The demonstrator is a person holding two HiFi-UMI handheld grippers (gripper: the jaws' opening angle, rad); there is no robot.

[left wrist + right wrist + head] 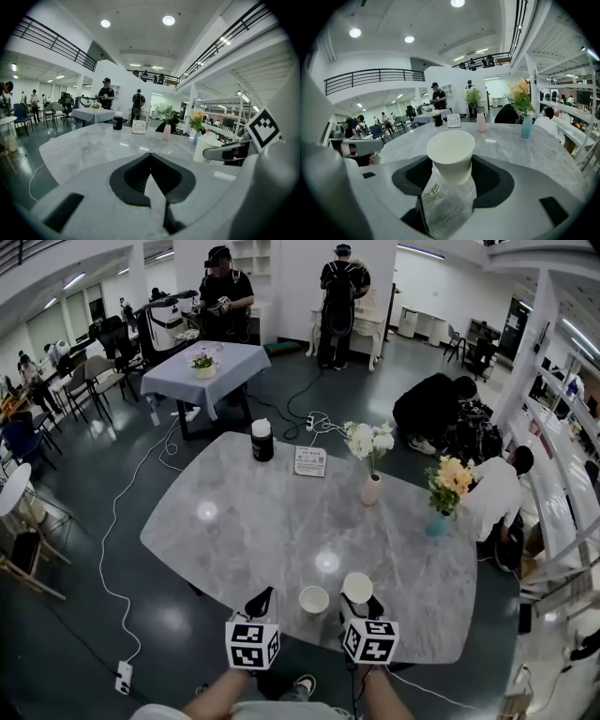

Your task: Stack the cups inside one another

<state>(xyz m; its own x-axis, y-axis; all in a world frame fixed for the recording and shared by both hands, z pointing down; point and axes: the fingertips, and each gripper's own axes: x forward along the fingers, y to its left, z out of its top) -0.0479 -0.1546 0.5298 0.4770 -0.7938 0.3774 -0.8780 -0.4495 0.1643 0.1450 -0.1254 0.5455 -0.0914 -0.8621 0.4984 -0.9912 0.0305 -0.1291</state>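
1 grey marble table (234, 526) — busy hall

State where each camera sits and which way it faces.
Head view: on the person's head, looking steeply down at the marble table; left hand-held gripper, right hand-held gripper and forearms show.
Left gripper view: on the left hand-held gripper, along its shut jaws, across the table.
Right gripper view: on the right hand-held gripper, along jaws shut on a white paper cup.
Shared: all see the pink vase.
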